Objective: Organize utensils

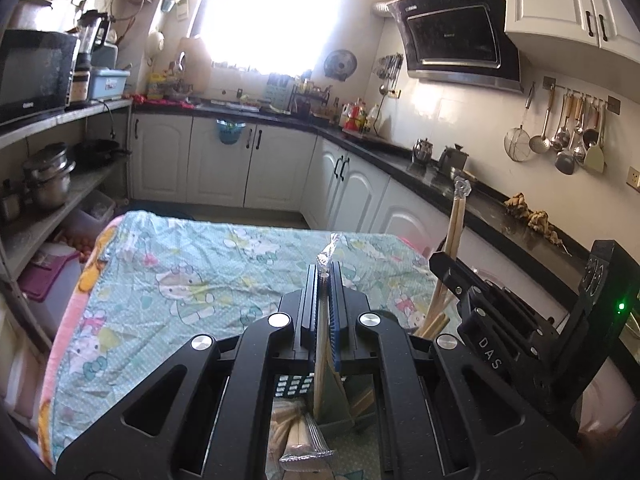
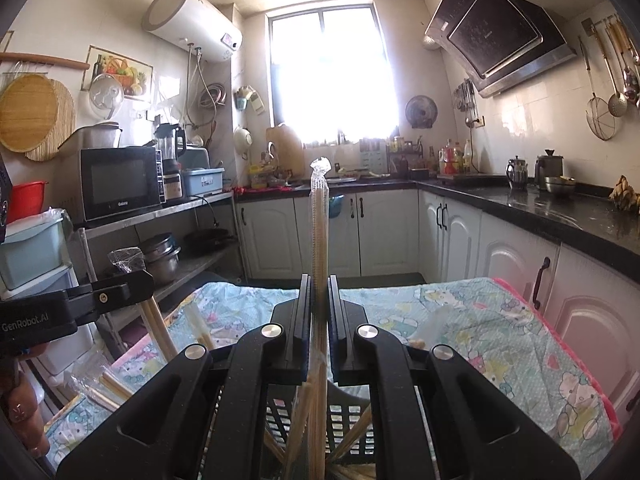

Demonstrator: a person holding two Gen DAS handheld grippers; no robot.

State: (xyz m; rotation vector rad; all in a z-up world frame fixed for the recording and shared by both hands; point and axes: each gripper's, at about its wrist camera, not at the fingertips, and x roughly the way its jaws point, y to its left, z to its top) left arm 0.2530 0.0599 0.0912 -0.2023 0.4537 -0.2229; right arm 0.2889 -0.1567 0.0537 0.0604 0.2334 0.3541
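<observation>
1. Two grippers: the left gripper (image 1: 325, 280) and the right gripper (image 2: 319, 300), each clamped on one wrapped chopstick pack (image 2: 320, 216).
2. One black slotted basket (image 2: 348, 420) beneath them.
3. More wrapped packs lie in and around the basket; their number can't be made out.
4. One cartoon-print cloth (image 1: 180, 264) over the table.
5. One microwave (image 2: 120, 184).
6. One range hood (image 1: 456, 36).

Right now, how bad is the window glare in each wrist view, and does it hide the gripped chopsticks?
Left wrist view: window blown out, the wrapped chopsticks clear against the tablecloth. Right wrist view: same window flares behind the wrapped chopsticks, whose wrapper tip looks washed out; fisheye bends both frames' edges.
</observation>
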